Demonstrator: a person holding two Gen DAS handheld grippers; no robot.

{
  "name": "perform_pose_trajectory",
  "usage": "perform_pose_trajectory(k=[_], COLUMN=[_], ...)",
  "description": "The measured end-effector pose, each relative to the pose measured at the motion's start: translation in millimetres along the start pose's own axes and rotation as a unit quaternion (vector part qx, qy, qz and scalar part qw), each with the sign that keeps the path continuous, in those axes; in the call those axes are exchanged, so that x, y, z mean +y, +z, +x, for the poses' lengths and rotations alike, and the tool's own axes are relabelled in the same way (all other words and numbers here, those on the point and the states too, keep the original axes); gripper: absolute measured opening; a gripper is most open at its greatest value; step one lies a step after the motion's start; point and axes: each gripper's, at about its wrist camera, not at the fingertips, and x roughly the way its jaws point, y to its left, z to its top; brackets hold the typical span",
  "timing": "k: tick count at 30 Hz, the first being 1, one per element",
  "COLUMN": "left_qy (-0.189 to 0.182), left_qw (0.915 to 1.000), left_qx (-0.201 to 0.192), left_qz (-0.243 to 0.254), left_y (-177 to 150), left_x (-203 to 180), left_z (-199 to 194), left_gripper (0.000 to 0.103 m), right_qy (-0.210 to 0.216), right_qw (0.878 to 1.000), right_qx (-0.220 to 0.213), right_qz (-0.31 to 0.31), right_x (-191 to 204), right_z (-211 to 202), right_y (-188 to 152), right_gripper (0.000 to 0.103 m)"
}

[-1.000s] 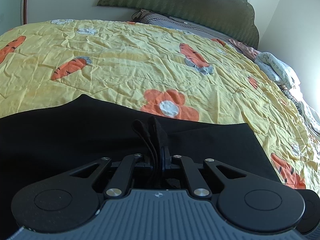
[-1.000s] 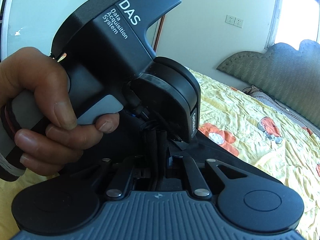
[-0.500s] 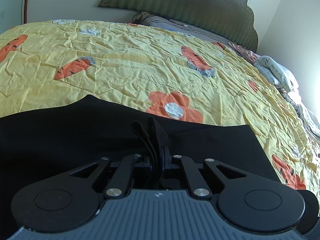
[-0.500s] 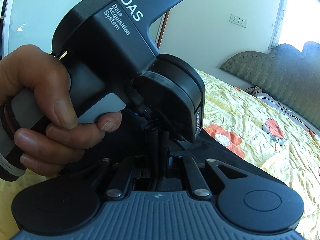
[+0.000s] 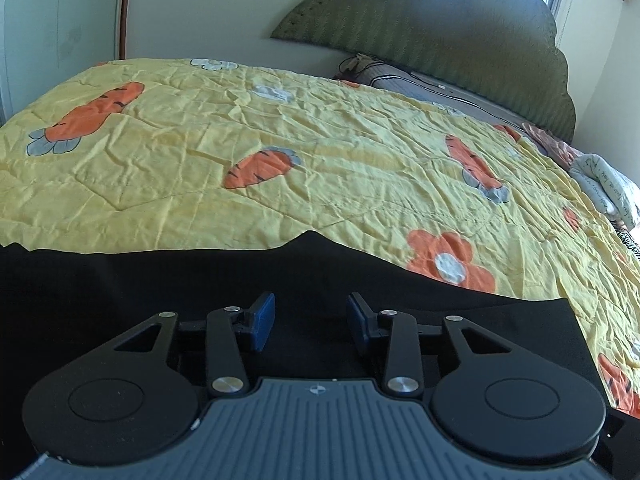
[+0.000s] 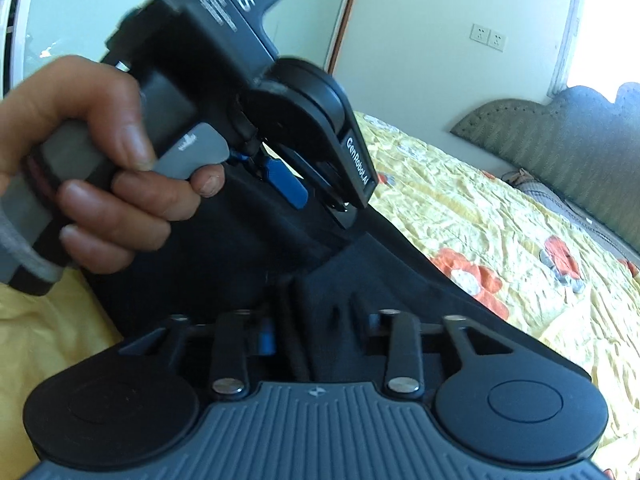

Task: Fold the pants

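From the left wrist view, the left gripper (image 5: 308, 326) has just been opening; its blue pads (image 5: 262, 320) stand spread apart with nothing pinched, only the black pants (image 5: 160, 280) lying flat beneath. The pants cover the near part of the yellow bedspread (image 5: 320, 152), their far edge running across the picture. A green headboard (image 5: 440, 28) stands at the far end of the bed.

From the right wrist view, the right gripper (image 6: 312, 324) has also just been opening; a fold of the pants (image 6: 380, 264) stands between its parted fingers, which are not pressing it. A hand (image 6: 92, 160) holds the left gripper (image 6: 316, 196) just beyond, over the pants.
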Motion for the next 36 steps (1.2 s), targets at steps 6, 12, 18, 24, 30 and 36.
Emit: perform_pose_trajectory(k=[6,12,18,24,30,36], left_qy=[0.007,0.037,0.054,0.059,0.061,0.068], left_qw=[0.9995,0.9912,0.9909,0.993,0.9939,0.9928], left_qx=[-0.012,0.005,0.006,0.009,0.009,0.005], left_qz=[0.028,0.127,0.123,0.102,0.091,0.098], left_y=[-0.8,-16.7,-20.2,-20.0,-21.1,-20.3], left_x=[-4.5,-35.4,-31.8,-26.3,-22.7,-18.6], left_z=[-11.4,2.8,7.7,8.7,4.3,-4.5], left_gripper=[0.044,0.055,0.055,0.059,0.062,0.064], right_qy=[0.003,-0.035,-0.027,-0.033,-0.037,-0.041], right_qw=[0.996,0.992,0.992,0.992,0.992,0.992], right_qx=[-0.066,0.008,0.03,0.048,0.027,0.034], right_qz=[0.055,0.119,0.12,0.108,0.114,0.118], right_x=[-8.7,-42.4,-26.1,-29.9,-28.0,-26.9], right_z=[-45.8,-25.3,-21.4,-12.8,-18.0,-20.5], right_y=[16.4,2.7,-14.9,-24.1,-21.1,-18.8], right_gripper=[0.051,0.052,0.052,0.051,0.051,0.052])
